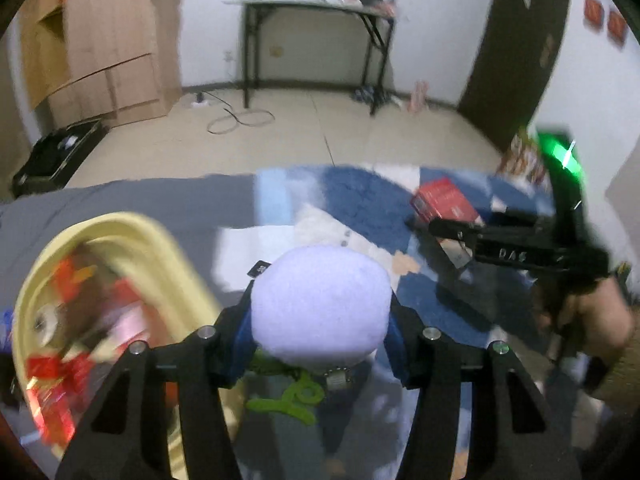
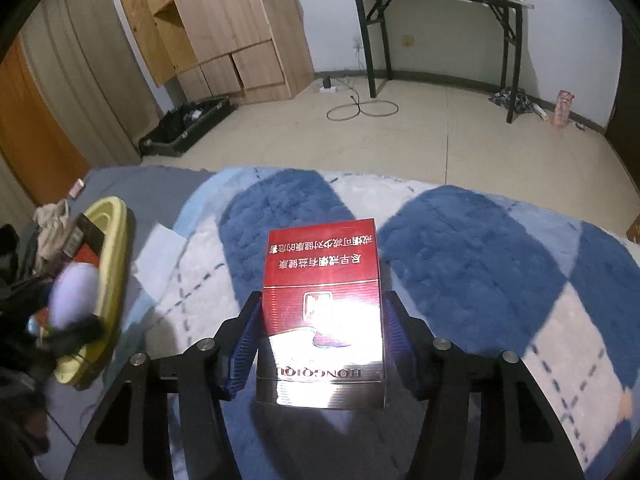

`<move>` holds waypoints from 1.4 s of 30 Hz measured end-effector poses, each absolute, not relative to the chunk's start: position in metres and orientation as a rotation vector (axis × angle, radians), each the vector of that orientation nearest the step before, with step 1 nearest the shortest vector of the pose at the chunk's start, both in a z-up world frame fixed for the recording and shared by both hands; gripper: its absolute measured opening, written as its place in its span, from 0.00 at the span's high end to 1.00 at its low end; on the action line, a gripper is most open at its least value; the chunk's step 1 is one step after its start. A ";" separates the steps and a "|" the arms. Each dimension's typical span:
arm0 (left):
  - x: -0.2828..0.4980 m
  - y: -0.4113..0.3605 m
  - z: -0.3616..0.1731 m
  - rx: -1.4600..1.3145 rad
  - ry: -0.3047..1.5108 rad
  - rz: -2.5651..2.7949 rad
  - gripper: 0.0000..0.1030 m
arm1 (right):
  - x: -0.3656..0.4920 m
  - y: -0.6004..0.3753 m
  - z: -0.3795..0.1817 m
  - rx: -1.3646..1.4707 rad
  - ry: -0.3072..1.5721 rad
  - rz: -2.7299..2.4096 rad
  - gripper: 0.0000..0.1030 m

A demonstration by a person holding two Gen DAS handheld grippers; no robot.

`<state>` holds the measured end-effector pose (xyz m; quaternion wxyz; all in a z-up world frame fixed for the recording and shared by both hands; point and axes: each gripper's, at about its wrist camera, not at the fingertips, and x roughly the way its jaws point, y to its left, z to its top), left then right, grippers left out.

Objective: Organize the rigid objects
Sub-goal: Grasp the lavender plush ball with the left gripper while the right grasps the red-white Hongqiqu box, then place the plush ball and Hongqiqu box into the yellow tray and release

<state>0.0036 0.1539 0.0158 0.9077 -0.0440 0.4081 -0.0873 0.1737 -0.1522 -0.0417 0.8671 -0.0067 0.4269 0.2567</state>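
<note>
Sorting looks partly done, judging by the yellow basket (image 1: pixel 132 240) at nine o'clock in the left wrist view, which already holds several red packets and other blurred items. The left gripper (image 1: pixel 320 312) is closed on a pale fluffy ball (image 1: pixel 320 304), its blue pads pressed into both sides; a green cord (image 1: pixel 296 396) dangles beneath it. The ball hangs just right of the basket, so by my reading it is the next thing to go in.

The right gripper (image 2: pixel 320 336) brackets a red cigarette carton (image 2: pixel 322 304) lying on the blue and white blanket (image 2: pixel 480 248) at the centre of its view. The left pad sits against the carton's edge; on the right a thin gap seems to remain, so I judge the grip not yet firm. This carton is still to be moved.

The basket's contents are smeared by motion and cannot be identified. The carton's near end is washed out by glare. Whether other loose items remain on the bed is not shown
</note>
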 end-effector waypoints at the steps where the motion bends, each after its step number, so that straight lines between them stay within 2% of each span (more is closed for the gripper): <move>1: -0.008 0.168 0.027 -0.121 0.820 -0.160 0.45 | 0.169 -0.153 -0.037 -0.014 0.886 0.547 0.44; 6: -0.072 0.261 0.064 -0.193 0.770 0.022 0.45 | 0.119 -0.123 0.000 -0.018 0.827 0.683 0.44; 11: -0.104 0.329 0.038 -0.212 0.854 0.151 0.45 | 0.064 -0.053 0.007 -0.027 0.851 0.886 0.44; 17: -0.085 0.342 0.000 -0.242 0.897 0.146 0.45 | 0.043 0.026 0.013 -0.113 0.834 0.982 0.44; 22: -0.056 0.344 -0.028 -0.244 0.951 0.129 0.45 | 0.079 0.091 0.026 -0.240 0.851 0.969 0.44; 29: -0.034 0.343 -0.040 -0.220 0.962 0.115 0.44 | 0.108 0.177 0.027 -0.427 0.869 0.955 0.44; 33: -0.038 0.344 -0.040 -0.222 0.949 0.132 0.40 | 0.114 0.198 0.009 -0.436 0.913 0.952 0.44; 35: -0.043 0.344 -0.036 -0.226 0.942 0.148 0.34 | 0.114 0.202 0.007 -0.435 0.904 0.943 0.44; 37: -0.054 0.344 -0.025 -0.238 0.916 0.147 0.21 | 0.115 0.201 0.009 -0.411 0.900 0.945 0.43; 39: -0.070 0.345 -0.006 -0.255 0.873 0.137 0.12 | 0.111 0.190 0.021 -0.372 0.862 0.955 0.32; 41: -0.097 0.347 0.020 -0.272 0.832 0.139 0.05 | 0.103 0.165 0.045 -0.294 0.798 0.979 0.09; 42: -0.116 0.348 0.036 -0.283 0.813 0.134 0.02 | 0.098 0.152 0.054 -0.255 0.766 0.987 0.05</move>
